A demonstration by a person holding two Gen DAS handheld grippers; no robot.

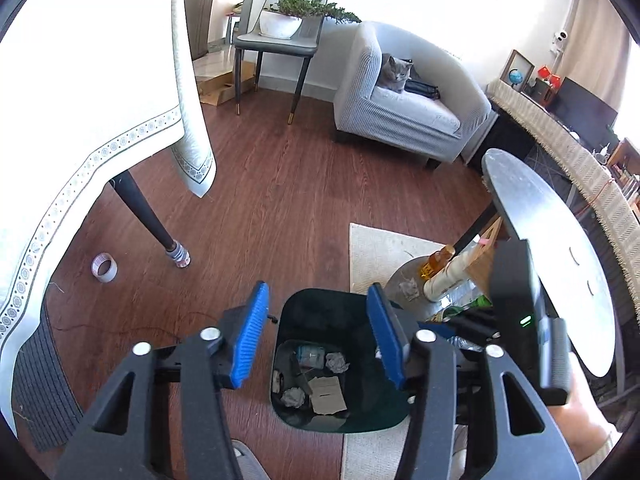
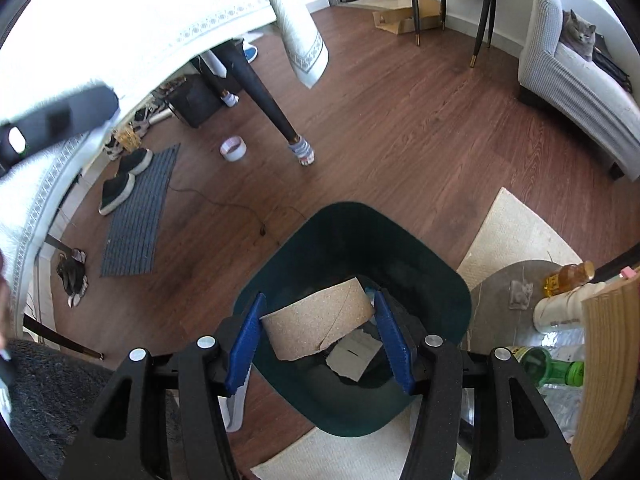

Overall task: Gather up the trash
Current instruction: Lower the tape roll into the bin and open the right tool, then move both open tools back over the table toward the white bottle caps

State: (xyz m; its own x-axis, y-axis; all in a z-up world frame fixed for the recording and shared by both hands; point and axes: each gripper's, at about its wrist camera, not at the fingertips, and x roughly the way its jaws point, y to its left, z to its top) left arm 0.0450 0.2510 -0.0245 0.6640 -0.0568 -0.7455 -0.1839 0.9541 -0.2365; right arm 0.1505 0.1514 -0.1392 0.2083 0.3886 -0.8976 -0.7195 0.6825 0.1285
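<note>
A dark green trash bin [image 1: 362, 412] stands on the wood floor, partly on a pale rug. Inside it lie crumpled paper [image 1: 337, 361] and a flat cardboard piece [image 1: 328, 394]. My left gripper [image 1: 318, 292] hangs above the bin, open, with nothing between its blue pads. In the right wrist view my right gripper [image 2: 319, 298] is shut on a brown cardboard tube [image 2: 320, 320], held crosswise over the bin [image 2: 352, 210]. Its pads press on both ends of the tube. The right gripper's black body [image 1: 528, 320] shows at the right of the left wrist view.
A tape roll [image 2: 233, 148] lies on the floor near a dark table leg [image 2: 276, 112] under a white tablecloth. A low round stand [image 2: 516, 276] with bottles is right of the bin. A grey mat [image 2: 136, 216] with shoes lies left. A cat sits on an armchair [image 1: 400, 120].
</note>
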